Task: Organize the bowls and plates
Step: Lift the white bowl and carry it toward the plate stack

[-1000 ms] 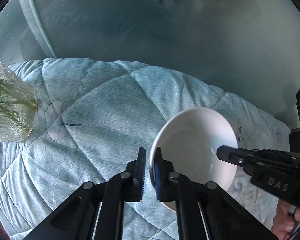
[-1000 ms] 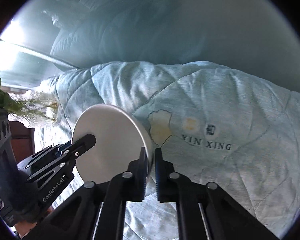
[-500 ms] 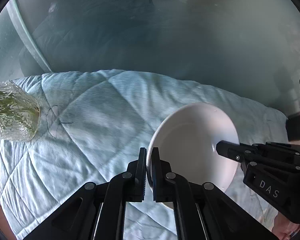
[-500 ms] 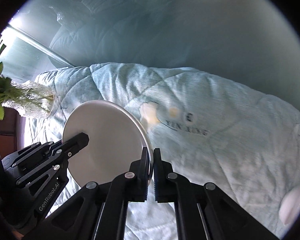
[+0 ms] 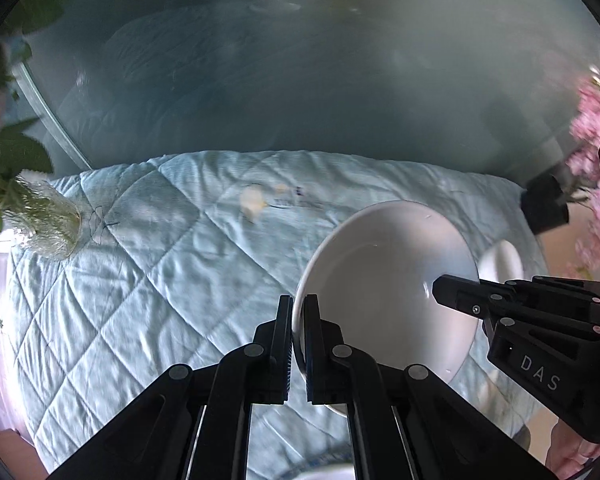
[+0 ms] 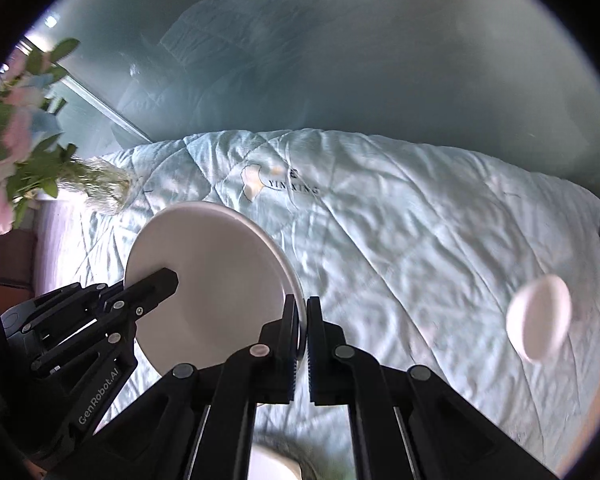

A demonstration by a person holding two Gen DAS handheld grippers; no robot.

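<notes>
My left tongs [image 5: 297, 336] are pinched tight on the rim of a white plate [image 5: 384, 296], one finger inside the rim, one outside. My right tongs [image 6: 303, 338] are clamped on the opposite rim of the same plate [image 6: 208, 280], so I carry it between both hands, tilted, its hollow facing the left camera and its underside facing the right one.

Compared with a second ago, the plate hangs higher above the pale blue quilt [image 5: 140, 280]. The quilt looks farther away, and more of it shows, including its printed logo [image 6: 284, 186] at twelve o'clock from the right tongs. Both grips look unchanged.

New things have come into view. A second white dish [image 6: 538, 322] lies on the quilt at three o'clock from my right tongs. In the left view it peeks out behind the carried plate at two o'clock. A glass vase of flowers [image 5: 46, 220] stands at ten o'clock.

I judge that the plate is lifted clear and on its way. The second dish seems a likely stacking spot, though I cannot be sure.
</notes>
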